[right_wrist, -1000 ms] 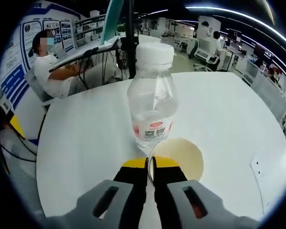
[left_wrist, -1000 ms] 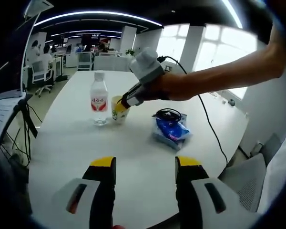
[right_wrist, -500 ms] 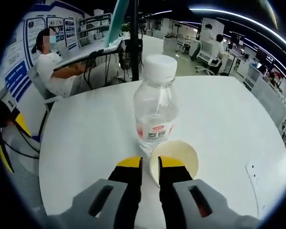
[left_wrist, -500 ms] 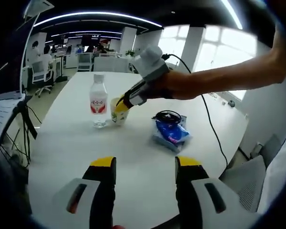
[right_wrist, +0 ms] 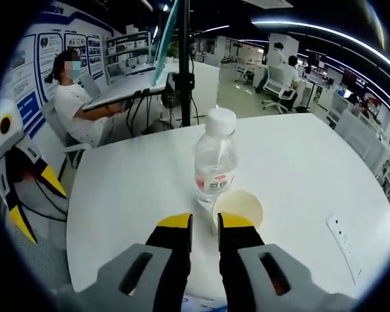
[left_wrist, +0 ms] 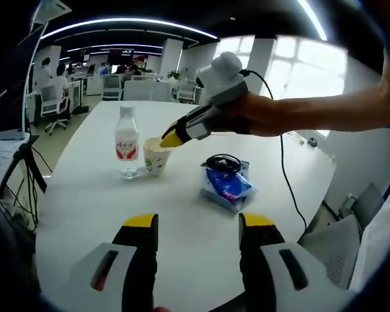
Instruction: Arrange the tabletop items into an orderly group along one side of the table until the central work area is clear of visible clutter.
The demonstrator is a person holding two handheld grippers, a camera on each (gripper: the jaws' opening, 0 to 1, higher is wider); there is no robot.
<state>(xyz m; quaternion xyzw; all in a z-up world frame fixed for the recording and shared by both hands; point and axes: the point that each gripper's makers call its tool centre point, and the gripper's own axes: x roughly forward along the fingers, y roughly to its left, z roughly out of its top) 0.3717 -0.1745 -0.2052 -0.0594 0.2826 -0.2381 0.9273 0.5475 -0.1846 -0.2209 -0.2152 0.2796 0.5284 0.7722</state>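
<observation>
— Bottle and cup first: where do they stand?

— Water bottle (left_wrist: 126, 140) upright on the white desk (left_wrist: 84, 214), toward its far left part in the left gripper view, with the paper cup (left_wrist: 155, 155) just beside it, upright and open-mouthed. In the right gripper view the cup sits right in front of the bottle.

— And the other things?

— A blue packet (left_wrist: 226, 186) lies flat to the right of the cup, apart from it, with a coiled black cable (left_wrist: 222, 160) on its far edge.

— The tools?

— The left tool (left_wrist: 198, 224) hangs low over the near desk, jaws wide apart, holding nothing. The right tool (right_wrist: 203, 222), held in a hand (left_wrist: 247, 117), hovers just above the cup's rim; its jaws stand slightly apart, a narrow gap between the yellow tips, gripping nothing.
</observation>
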